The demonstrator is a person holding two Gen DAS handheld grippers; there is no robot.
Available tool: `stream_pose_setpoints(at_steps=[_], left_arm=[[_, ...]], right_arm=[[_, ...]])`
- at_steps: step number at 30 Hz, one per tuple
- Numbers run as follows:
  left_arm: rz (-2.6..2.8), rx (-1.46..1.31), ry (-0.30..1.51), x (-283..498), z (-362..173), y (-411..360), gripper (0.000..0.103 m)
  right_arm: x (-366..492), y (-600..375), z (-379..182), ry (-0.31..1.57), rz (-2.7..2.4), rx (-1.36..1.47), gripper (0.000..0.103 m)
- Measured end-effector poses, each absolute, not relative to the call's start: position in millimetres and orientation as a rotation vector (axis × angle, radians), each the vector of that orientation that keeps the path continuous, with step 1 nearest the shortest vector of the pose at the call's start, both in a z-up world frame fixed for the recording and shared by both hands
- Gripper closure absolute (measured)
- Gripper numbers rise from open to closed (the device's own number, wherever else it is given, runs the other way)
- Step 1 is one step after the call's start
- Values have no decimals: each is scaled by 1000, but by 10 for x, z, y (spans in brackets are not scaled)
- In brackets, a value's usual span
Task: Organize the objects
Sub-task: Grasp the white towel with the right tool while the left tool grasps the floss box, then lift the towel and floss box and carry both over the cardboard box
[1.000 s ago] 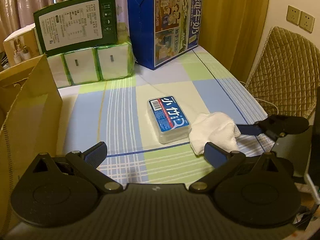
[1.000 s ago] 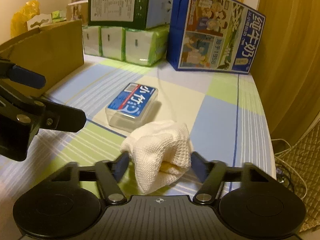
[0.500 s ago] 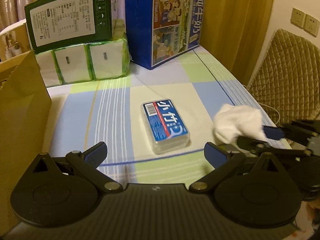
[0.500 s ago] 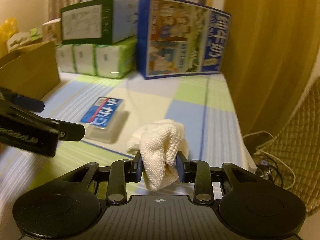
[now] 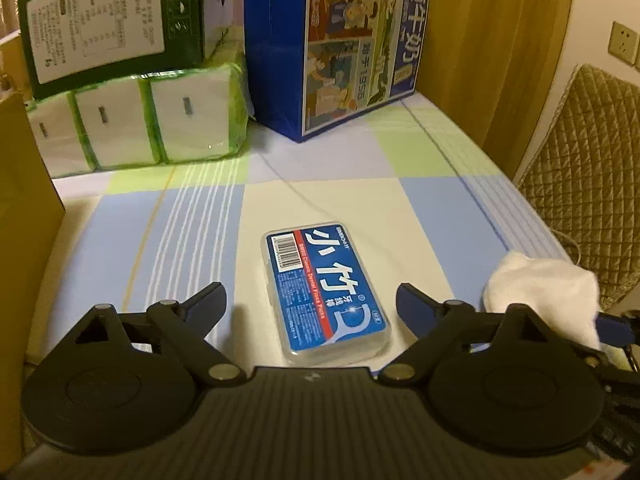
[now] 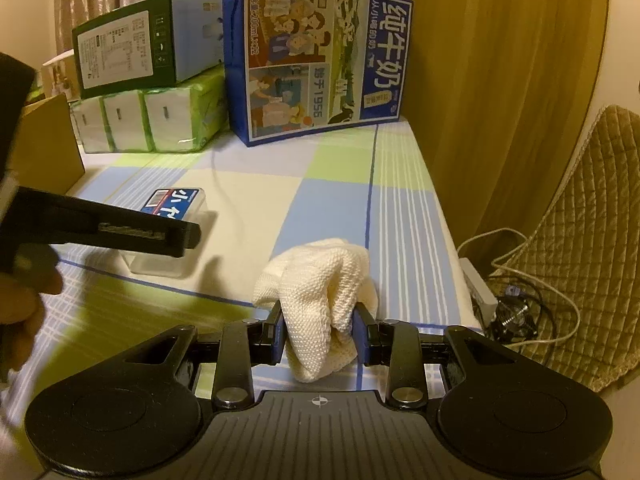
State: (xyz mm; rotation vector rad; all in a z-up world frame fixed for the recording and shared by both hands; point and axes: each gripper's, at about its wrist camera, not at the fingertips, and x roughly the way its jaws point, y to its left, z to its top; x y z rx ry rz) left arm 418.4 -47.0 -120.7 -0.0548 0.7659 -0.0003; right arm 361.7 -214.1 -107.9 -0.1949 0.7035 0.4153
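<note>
Right wrist view, right tool point(image 6: 319, 332) pinching white cloth point(image 6: 320, 300), left tool point(image 5: 310, 304) spread

Checked tablecloth point(image 5: 192, 220) in pale blue, lime green and cream, white-striped; dental floss pick box point(image 5: 326, 294) clear with blue-and-red label; white waffle-weave cloth point(image 6: 320, 304); dark blue milk carton point(image 6: 316, 60); green box point(image 6: 136, 48); green-wrapped tissue packs point(image 5: 160, 120).

My left gripper point(image 6: 188, 236) hides half the floss box point(image 6: 176, 200); cardboard box point(image 5: 24, 208) cut by frame edge; carton print unreadable.

Two low wrist views, shared tablecloth point(image 5: 340, 200).
</note>
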Motion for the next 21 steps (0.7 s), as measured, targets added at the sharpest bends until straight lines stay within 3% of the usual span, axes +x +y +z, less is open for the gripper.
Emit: stream_pose_setpoints(at_steps=[4, 6, 8, 21], left_arm=[[-9, -35, 777, 4253, -1261, -500, 27], [-19, -18, 790, 4275, -1266, -530, 44], [-25, -5, 795, 4251, -1248, -559, 49], [-103, 106, 782, 3146, -1103, -622, 50]], right_arm=[[3587, -2166, -1083, 713, 410, -180, 72], [3573, -2166, -1079, 715, 406, -179, 72], [3565, -2170, -1073, 721, 403, -175, 72], [3075, -2232, -947, 770, 392, -110, 72]])
